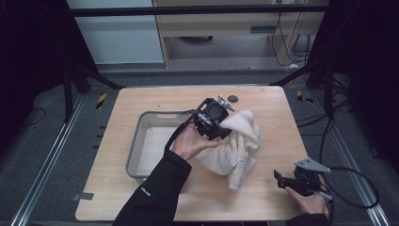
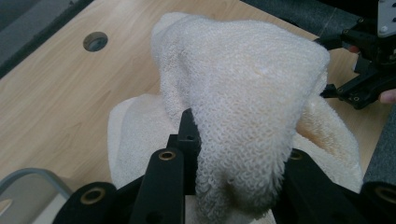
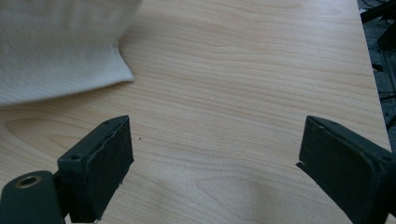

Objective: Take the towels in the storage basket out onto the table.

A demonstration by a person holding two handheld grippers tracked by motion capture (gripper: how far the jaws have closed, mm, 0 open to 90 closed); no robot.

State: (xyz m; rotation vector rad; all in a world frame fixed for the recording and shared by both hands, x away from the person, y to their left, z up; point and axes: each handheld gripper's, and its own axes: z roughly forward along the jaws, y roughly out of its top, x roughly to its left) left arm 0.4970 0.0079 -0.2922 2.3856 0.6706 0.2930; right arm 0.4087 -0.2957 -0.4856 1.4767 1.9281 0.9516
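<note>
On the desk (image 1: 141, 197), a grey tray (image 1: 134, 150) sits at nine o'clock of centre. Just beside it, at centre, the left tongs (image 1: 221, 127) are clamped on a bunched cream towel (image 1: 240, 146). At four o'clock, the right tongs (image 1: 281, 179) rest with jaws wide apart over bare wood, near the towel's corner.

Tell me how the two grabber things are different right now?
The left gripper is shut on the white towel, bunching it up; the right gripper is open and holds nothing. The left gripper is near the middle of the table by the grey bin; the right gripper waits at the table's near right corner. Both have black jaws.
</note>
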